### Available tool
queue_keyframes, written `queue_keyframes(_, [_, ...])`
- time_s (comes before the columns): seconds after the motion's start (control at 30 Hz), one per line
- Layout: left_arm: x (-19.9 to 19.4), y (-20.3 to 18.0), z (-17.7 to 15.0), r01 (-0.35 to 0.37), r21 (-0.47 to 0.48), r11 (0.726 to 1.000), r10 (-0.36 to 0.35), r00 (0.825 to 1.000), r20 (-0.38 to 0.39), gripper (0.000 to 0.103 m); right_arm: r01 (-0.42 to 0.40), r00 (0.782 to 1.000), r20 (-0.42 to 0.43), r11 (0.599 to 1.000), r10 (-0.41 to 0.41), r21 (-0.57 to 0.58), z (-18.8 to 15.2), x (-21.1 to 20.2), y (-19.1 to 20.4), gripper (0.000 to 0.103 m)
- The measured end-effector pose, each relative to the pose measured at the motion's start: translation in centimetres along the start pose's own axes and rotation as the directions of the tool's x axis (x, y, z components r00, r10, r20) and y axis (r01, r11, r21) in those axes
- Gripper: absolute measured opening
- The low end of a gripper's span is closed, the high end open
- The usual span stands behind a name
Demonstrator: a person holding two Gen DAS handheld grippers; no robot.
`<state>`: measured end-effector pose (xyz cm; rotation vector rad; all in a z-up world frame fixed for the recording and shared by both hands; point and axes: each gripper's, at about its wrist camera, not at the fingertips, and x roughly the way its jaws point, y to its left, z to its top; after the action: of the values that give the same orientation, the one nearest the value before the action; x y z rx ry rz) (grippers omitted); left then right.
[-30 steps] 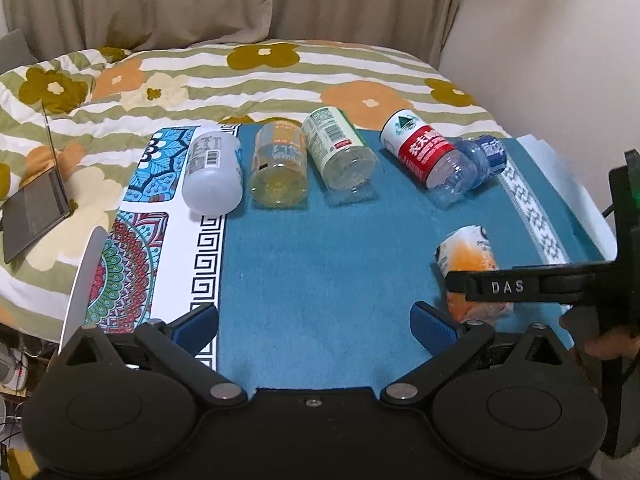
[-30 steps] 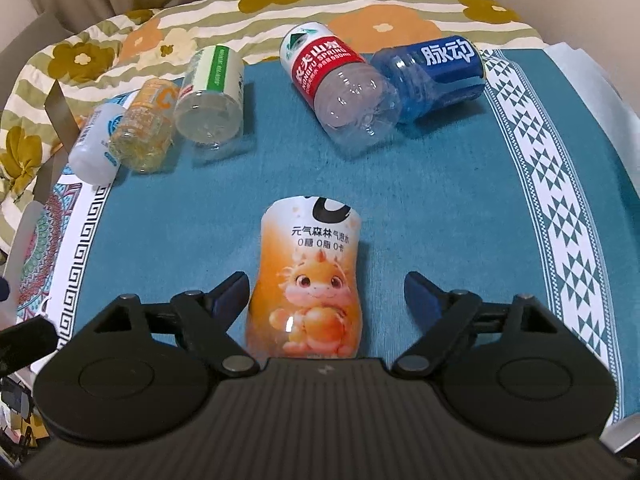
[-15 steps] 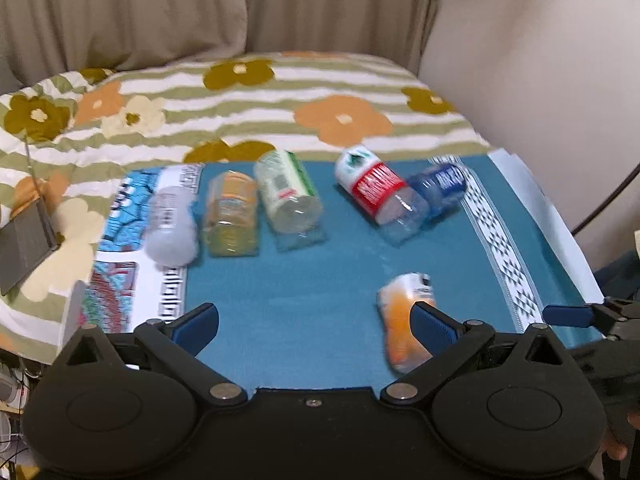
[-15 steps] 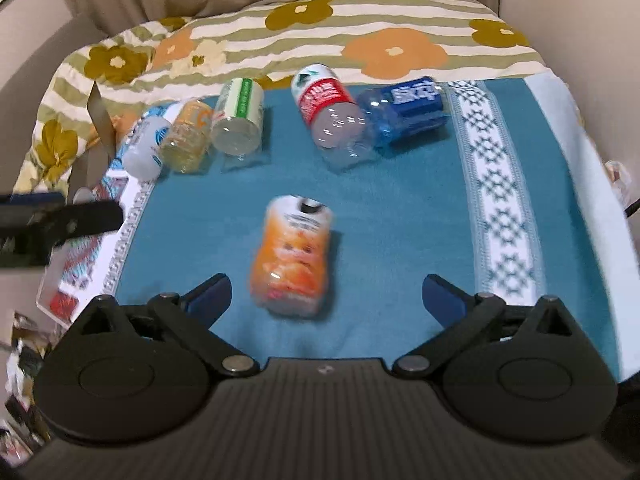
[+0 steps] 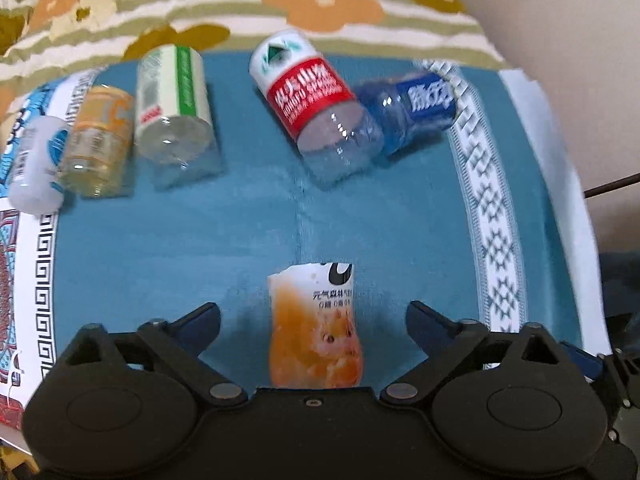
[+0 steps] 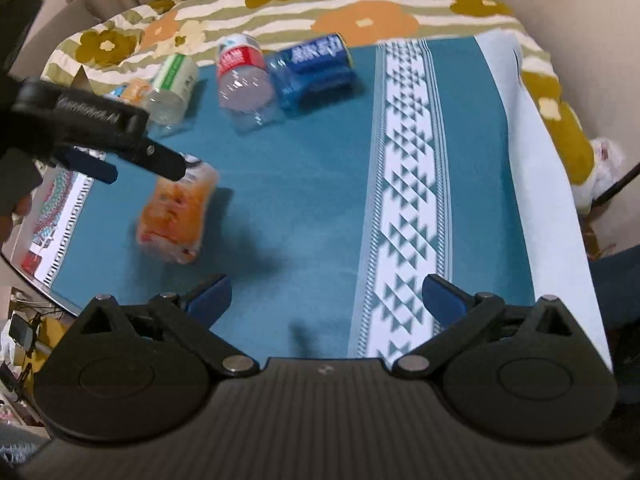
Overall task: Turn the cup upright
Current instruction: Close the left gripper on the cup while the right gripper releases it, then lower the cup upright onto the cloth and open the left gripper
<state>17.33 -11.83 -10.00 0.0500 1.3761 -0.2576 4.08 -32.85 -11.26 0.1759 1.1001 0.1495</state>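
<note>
The orange cup [image 5: 316, 328] with a cartoon label lies on its side on the teal cloth [image 5: 180, 240]. My left gripper [image 5: 313, 320] is open, its blue-tipped fingers either side of the cup without touching it. In the right wrist view the cup [image 6: 176, 216] lies at the left, with the left gripper [image 6: 132, 164] just above it. My right gripper [image 6: 326, 300] is open and empty, held back over the cloth to the cup's right.
Several cut bottle cups lie on their sides along the far edge: white [image 5: 34, 168], amber [image 5: 100, 140], green-labelled [image 5: 172, 104], red-labelled [image 5: 316, 104], blue [image 5: 416, 108]. The cloth's white patterned band [image 6: 404, 184] runs at the right. Flowered bedding [image 5: 320, 0] lies behind.
My left gripper has swung right and down until the orange cup sits between its fingers. My right gripper has pulled back and to the right, away from the cup.
</note>
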Motion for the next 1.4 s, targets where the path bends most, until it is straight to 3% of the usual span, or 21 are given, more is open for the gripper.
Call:
queue_keyframes(0.33, [4.1,-0.4,1.8,-0.044,-0.049,0.998,0.038,0.993,-0.112,0.077,-0.045,0.998,-0.035,0.997,0.047,0.060,-0.7,1.7,-4.0,0.103])
queue_keyframes(0.47, [5.1,-0.4,1.9,-0.044,-0.068,0.997,0.034,0.990,-0.137,0.058,-0.051,0.998,-0.032,0.997,0.053,0.057,-0.6,1.8,-4.4,0.103])
queue_keyframes(0.5, [5.2,-0.4,1.9,-0.041,-0.073,0.997,0.031,0.990,-0.138,0.059,-0.053,0.998,-0.030,0.997,0.055,0.060,-0.5,1.8,-4.5,0.103])
queue_keyframes(0.9, [3.6,-0.3,1.2,-0.017,-0.070,0.997,0.010,0.996,-0.090,0.056,-0.067,0.998,-0.005,0.995,0.068,0.070,0.0,1.4,-4.7,0.103])
queue_keyframes(1.07, [0.1,-0.1,0.0,0.011,-0.074,0.997,-0.006,0.998,0.069,0.056,-0.072,0.997,0.031,0.996,0.070,0.058,0.6,0.3,-3.9,0.103])
queue_keyframes(1.2, [-1.8,-0.6,-2.4,0.016,-0.043,0.999,-0.004,0.964,0.268,0.056,-0.078,0.996,0.040,0.996,0.077,0.045,0.8,0.0,-3.0,0.103])
queue_keyframes(1.4, [-1.6,-1.1,-6.6,-0.036,0.007,0.999,0.027,0.851,0.524,0.056,-0.062,0.997,0.057,0.997,0.060,0.044,0.6,0.6,-2.0,0.103])
